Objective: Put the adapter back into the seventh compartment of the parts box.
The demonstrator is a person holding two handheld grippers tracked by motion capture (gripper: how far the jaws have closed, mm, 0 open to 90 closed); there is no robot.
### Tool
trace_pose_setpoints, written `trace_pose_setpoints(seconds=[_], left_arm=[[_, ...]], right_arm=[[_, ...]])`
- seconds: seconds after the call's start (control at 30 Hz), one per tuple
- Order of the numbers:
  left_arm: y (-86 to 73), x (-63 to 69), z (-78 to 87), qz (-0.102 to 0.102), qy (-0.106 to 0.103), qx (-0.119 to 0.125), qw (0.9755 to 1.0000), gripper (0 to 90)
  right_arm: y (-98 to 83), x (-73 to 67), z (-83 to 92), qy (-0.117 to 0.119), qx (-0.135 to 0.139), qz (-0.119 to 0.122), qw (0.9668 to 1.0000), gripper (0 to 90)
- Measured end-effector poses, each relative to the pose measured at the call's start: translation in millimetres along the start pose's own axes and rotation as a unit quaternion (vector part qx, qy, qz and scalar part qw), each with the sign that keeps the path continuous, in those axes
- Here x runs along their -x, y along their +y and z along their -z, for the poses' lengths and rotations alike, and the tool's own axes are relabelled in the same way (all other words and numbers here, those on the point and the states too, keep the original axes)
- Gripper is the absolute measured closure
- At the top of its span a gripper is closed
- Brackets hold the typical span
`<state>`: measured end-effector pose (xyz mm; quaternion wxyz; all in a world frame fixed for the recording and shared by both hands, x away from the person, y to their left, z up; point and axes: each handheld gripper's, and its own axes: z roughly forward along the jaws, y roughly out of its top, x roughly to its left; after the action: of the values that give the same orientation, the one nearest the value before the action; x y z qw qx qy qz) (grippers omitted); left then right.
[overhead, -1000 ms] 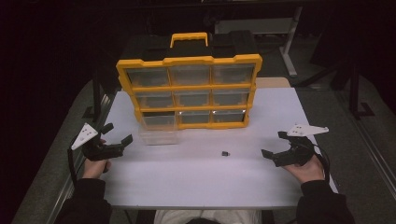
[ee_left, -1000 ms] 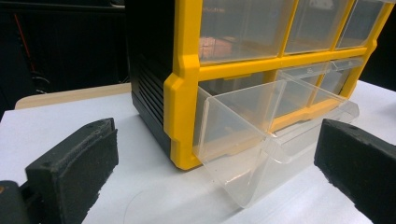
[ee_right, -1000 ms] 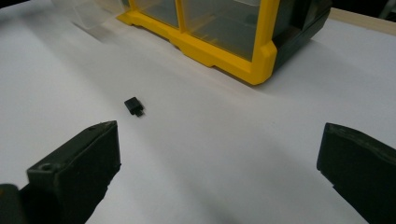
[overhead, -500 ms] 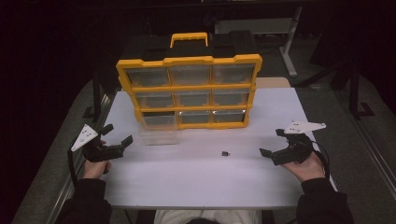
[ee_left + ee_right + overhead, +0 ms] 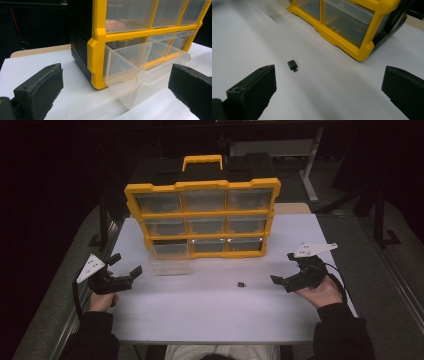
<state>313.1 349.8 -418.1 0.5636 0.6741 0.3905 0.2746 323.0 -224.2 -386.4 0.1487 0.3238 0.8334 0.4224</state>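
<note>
One small black rectangular plug-like part (image 5: pixel 241 284) lies alone on the white table (image 5: pixel 210 315), near the right gripper (image 5: pixel 286 270), whose jaws gape empty. The left gripper (image 5: pixel 126 264), likewise spread, faces one clear plastic drawer (image 5: pixel 170 260) pulled from the yellow nine-drawer organiser (image 5: pixel 202 215).

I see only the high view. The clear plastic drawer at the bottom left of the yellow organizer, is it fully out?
Observer: No. In the left gripper view the clear plastic drawer is pulled partway and tilts down, its back end in the yellow plastic organizer.
Operator: Are the right tongs open?
Observer: Yes, the right tongs are wide open.
Operator: What is the dark speck?
Observer: A small black rectangular part, lying apart from both jaws.
</note>
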Motion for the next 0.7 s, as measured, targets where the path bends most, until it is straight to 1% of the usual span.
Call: trace_pose_setpoints(seconds=[0.3,0.4,0.5,0.7], left_arm=[[-0.2,0.3,-0.2,-0.003,0.001,-0.002,1.0000,0.0],[-0.3,0.3,-0.3,-0.004,0.001,-0.004,1.0000,0.0],[-0.4,0.3,-0.3,-0.005,0.002,-0.005,1.0000,0.0],[-0.6,1.1,-1.0,-0.012,0.003,-0.008,0.9999,0.0]], right_arm=[[8.7,-2.1,-4.1,0.006,-0.016,0.012,0.9998,0.0],[12.5,-3.7,-7.6,0.012,-0.024,0.019,0.9995,0.0],[13.8,-4.6,-9.8,0.014,-0.027,0.022,0.9993,0.0],[16.9,-8.1,-18.1,0.021,-0.042,0.029,0.9985,0.0]])
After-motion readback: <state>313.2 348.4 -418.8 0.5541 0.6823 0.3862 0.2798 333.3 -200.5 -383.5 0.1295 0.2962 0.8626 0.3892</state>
